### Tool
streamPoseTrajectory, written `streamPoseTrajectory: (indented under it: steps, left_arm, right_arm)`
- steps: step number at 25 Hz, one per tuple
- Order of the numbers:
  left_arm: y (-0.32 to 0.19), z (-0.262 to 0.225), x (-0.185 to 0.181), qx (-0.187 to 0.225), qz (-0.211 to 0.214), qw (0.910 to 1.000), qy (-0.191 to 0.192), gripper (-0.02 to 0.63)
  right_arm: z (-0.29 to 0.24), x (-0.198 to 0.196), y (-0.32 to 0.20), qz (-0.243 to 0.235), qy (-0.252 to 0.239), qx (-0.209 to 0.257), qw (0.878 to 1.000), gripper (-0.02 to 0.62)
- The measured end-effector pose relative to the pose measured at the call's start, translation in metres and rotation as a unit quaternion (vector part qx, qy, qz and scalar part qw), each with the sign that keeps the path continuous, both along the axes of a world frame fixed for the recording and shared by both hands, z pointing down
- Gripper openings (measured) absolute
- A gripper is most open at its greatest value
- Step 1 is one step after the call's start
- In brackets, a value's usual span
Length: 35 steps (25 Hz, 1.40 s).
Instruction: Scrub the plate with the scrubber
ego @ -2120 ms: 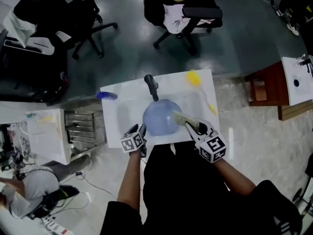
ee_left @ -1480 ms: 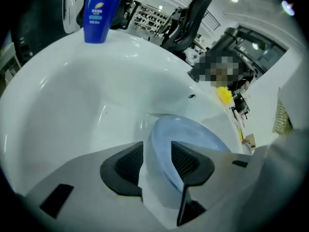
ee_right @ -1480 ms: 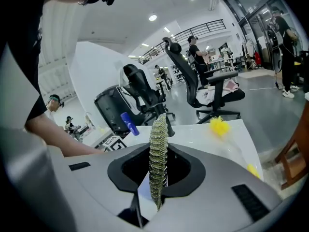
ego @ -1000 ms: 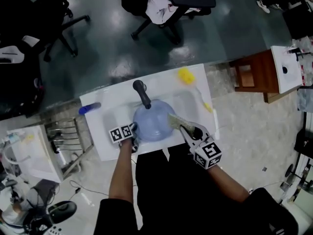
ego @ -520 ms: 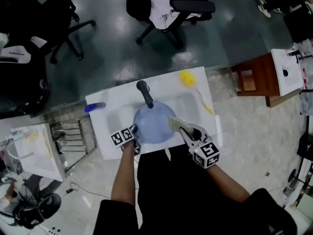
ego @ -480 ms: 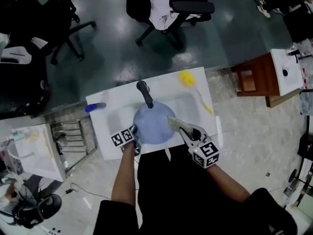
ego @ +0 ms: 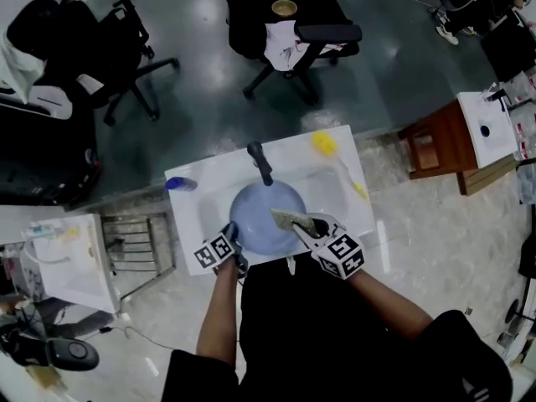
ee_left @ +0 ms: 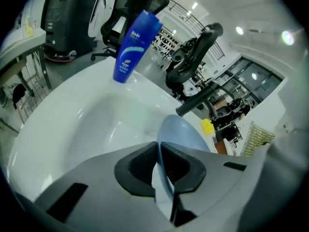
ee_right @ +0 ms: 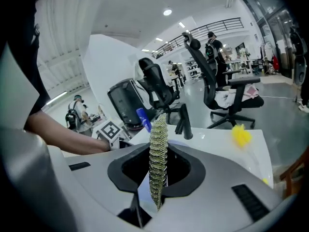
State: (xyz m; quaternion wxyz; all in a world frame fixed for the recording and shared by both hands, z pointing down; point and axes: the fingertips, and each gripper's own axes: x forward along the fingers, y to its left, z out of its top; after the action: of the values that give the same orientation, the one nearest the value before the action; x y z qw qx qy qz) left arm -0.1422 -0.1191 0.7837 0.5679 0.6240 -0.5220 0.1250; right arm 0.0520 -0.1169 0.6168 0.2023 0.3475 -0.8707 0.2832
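Left gripper (ego: 235, 236) sits at the near left edge of the plate (ego: 261, 214). Its jaws have just been closing, and in the left gripper view the pads (ee_left: 145, 164) pinch the thin blue rim between them. That grip reads as firm.

The plate is in the white sink (ego: 191, 218), under the dark faucet (ego: 260, 162). It looks tipped up on the held side rather than lying flat.

Right gripper (ego: 306, 223) is clamped on the scrubber (ego: 287, 219), a flat greenish-yellow pad standing on edge between the jaws in the right gripper view. From the head view the pad lies over the plate's near right part. I cannot tell whether it actually presses on the surface.

Blue bottle (ego: 181, 183) lies on the far left of the sink top, and a yellow brush (ego: 326, 143) on the far right. Neither is in play.

Progress, as I judge it: both pickups are done, the plate is steadied and the scrubber is brought to it. I see no suds or running water. The scrubbing strokes across the plate's face look to be what remains, or have barely begun.
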Motion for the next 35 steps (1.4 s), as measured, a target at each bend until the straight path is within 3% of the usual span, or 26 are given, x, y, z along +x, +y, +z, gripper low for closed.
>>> streamPoseTrajectory:
  steps: [7, 14, 24, 35]
  left_arm:
    - [0.011, -0.038, -0.018, 0.047, -0.03, 0.9984, -0.001, 0.025]
    - [0.02, -0.058, -0.032, 0.082, -0.042, 0.9956, 0.018, 0.025]
    - [0.027, -0.077, -0.039, 0.091, -0.066, 0.9921, 0.055, 0.026]
    - [0.042, -0.078, -0.035, 0.088, -0.055, 0.9921, 0.071, 0.027]
  right_arm:
    - [-0.003, -0.074, 0.011, -0.093, 0.011, 0.014, 0.995, 0.059]
    - [0.011, -0.133, 0.016, -0.179, 0.064, 0.03, 0.981, 0.06]
    - [0.02, -0.176, 0.004, -0.191, 0.049, 0.039, 0.98, 0.059]
    - [0.039, -0.178, -0.003, -0.175, 0.062, 0.038, 0.982, 0.058]
